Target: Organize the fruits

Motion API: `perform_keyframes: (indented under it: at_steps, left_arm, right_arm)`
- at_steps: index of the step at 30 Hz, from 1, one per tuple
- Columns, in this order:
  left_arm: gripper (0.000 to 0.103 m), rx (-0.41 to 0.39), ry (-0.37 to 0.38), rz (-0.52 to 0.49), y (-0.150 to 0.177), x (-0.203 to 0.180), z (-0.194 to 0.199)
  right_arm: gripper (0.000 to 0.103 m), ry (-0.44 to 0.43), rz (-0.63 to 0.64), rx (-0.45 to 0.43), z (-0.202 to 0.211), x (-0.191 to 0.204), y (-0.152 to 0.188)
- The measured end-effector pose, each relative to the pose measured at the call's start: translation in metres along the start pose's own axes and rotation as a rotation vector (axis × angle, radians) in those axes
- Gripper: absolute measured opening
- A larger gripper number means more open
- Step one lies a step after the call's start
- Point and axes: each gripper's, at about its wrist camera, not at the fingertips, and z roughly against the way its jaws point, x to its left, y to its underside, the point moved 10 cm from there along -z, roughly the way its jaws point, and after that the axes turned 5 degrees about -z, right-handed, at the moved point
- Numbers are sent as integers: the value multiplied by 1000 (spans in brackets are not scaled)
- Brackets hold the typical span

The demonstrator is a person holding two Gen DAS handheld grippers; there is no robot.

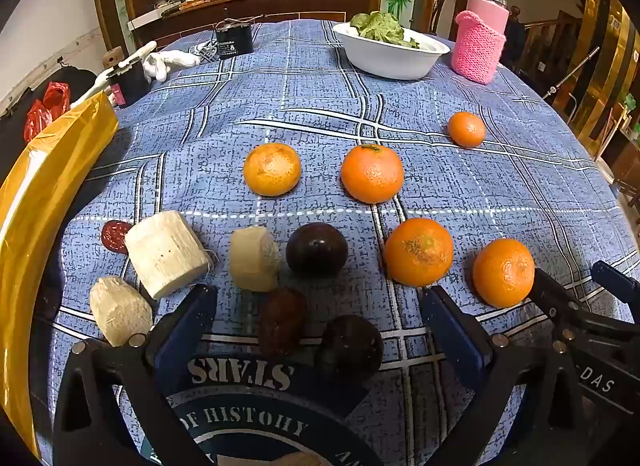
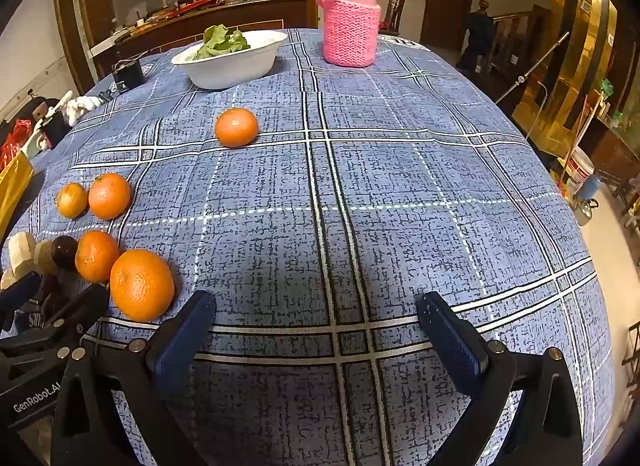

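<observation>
oranges (image 1: pixel 372 173) right of plums (image 1: pixel 317 248) — bowl (image 1: pixel 390 59) behind

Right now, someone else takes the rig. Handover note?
Left claw: open, empty, hovering over the dark plums.
Right claw: open, empty, over bare tablecloth.
Things: five oranges on the cloth, four loosely clustered, one stray orange farther toward the white bowl. Three plums and three pale peeled chunks sit in the left claw's view.
Done: nothing visibly gathered into a container.
Left: group each kind; bring in the stray orange.
</observation>
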Motion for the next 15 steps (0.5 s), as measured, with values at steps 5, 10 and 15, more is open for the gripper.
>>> perform_keyframes:
  at_steps: [5, 10, 15]
  left_arm:
    - [103, 0, -1, -1, 0, 0, 0]
    - [103, 0, -1, -1, 0, 0, 0]
    - [103, 26, -4, 2, 0, -1, -2]
  right_arm:
    - [103, -1, -2, -3, 0, 0, 1]
    - [103, -2, -5, -4, 0, 0, 2]
    - [103, -1, -4, -4, 0, 0, 3]
